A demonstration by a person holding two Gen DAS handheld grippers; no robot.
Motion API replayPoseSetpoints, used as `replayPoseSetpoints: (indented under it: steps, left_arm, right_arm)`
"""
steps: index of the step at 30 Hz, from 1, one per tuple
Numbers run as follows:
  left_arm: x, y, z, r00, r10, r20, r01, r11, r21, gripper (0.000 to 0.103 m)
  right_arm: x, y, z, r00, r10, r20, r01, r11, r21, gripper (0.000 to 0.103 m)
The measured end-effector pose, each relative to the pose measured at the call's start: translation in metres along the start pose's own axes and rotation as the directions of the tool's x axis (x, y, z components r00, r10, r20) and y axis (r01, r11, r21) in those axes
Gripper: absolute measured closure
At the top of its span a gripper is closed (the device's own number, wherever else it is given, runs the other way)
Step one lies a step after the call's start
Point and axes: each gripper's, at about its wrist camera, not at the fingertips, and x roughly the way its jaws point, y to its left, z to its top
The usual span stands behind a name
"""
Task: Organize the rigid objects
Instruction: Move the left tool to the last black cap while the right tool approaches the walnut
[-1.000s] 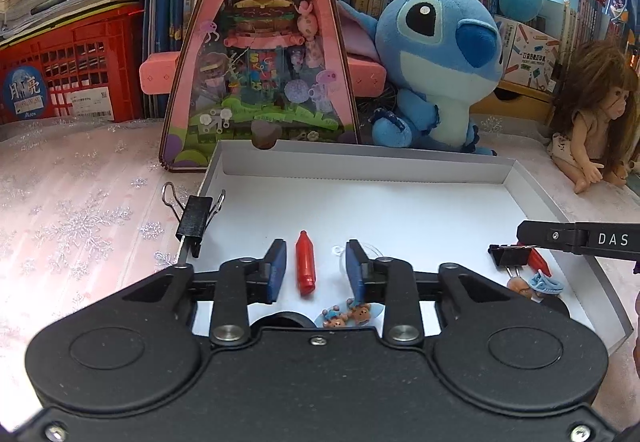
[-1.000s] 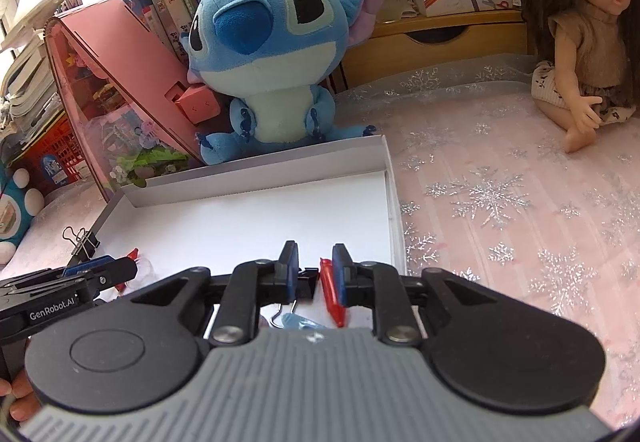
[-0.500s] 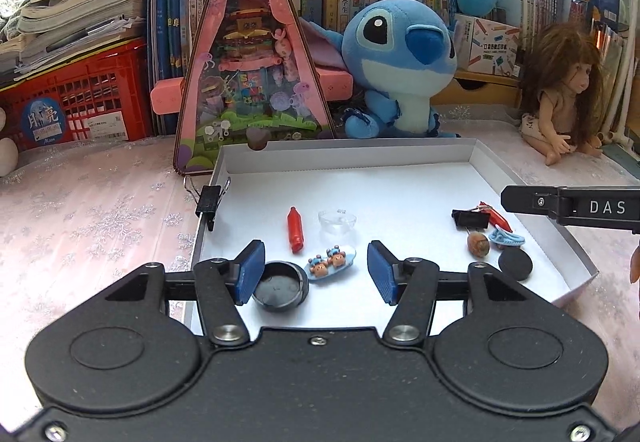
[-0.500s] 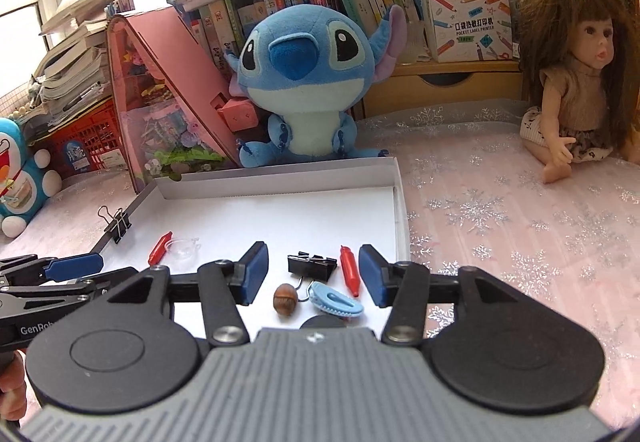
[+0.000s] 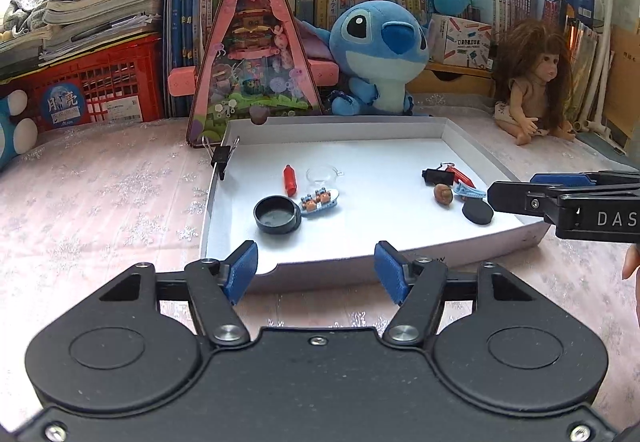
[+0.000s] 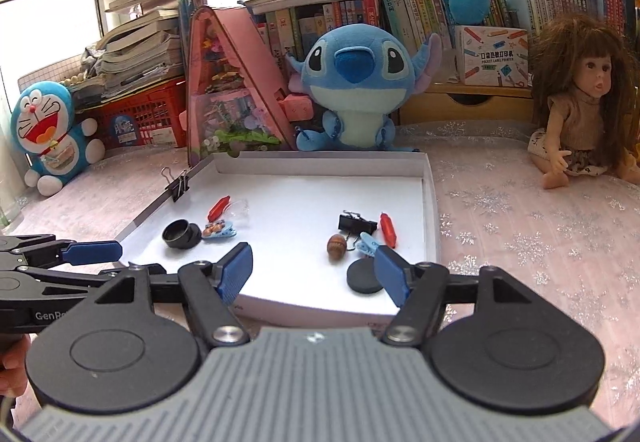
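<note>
Both grippers, left (image 5: 316,270) and right (image 6: 316,274), hang open and empty short of the tray (image 5: 472,150), their jaws just widened; next needs another item chosen.

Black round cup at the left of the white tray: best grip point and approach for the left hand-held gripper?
Probably across its rim. The black round cup sits upright and open-topped on the white tray, so its round wall offers two opposite sides. Bring the left hand-held gripper, jaws open and empty, from above and the near edge. Mind the small blue clip right beside it.
</note>
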Motion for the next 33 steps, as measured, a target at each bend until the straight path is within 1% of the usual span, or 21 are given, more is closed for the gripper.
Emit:
replayPoseSetpoints:
  steps: [9,15,21,25,28,30,31,32,33]
  left_arm:
    - [-0.014,0.008,-0.025,1.0,0.018,-0.022,-0.018,1.0,-0.011,0.041]
    - [-0.018,0.012,-0.039,0.999,0.024,-0.044,-0.024,1.0,-0.011,0.041]
    - [-0.02,0.012,-0.05,0.998,0.027,-0.054,-0.027,1.0,0.002,0.041]
    - [-0.022,0.012,-0.053,0.999,0.017,-0.048,-0.017,1.0,0.005,0.042]
    - [-0.024,0.011,-0.055,0.999,0.004,-0.042,-0.003,1.0,0.006,0.044]
    - [-0.026,0.011,-0.056,0.999,-0.016,-0.037,0.016,1.0,0.006,0.048]
    - [-0.027,0.011,-0.056,0.999,-0.025,-0.035,0.025,1.0,0.004,0.049]
    - [-0.027,0.01,-0.056,0.999,-0.036,-0.034,0.036,0.999,0.005,0.051]
    - [-0.028,0.009,-0.057,0.998,-0.046,-0.035,0.046,0.999,0.007,0.053]
  right_arm:
    - [-0.022,0.025,-0.024,0.998,0.056,-0.003,-0.056,0.996,-0.07,0.021]
    - [-0.027,0.036,-0.045,0.996,0.083,-0.035,-0.087,0.987,-0.137,0.02]
    - [-0.029,0.043,-0.064,0.987,0.139,-0.079,-0.15,0.973,-0.173,0.02]
    - [-0.03,0.049,-0.073,0.978,0.179,-0.103,-0.197,0.959,-0.202,0.02]
    - [-0.03,0.056,-0.078,0.973,0.198,-0.116,-0.221,0.948,-0.23,0.02]
    - [-0.029,0.061,-0.08,0.971,0.204,-0.123,-0.23,0.941,-0.25,0.02]
    - [-0.028,0.064,-0.082,0.971,0.202,-0.125,-0.229,0.939,-0.259,0.022]
    - [-0.028,0.066,-0.083,0.971,0.204,-0.128,-0.232,0.935,-0.267,0.027]
    - [-0.027,0.068,-0.084,0.969,0.208,-0.136,-0.238,0.933,-0.27,0.028]
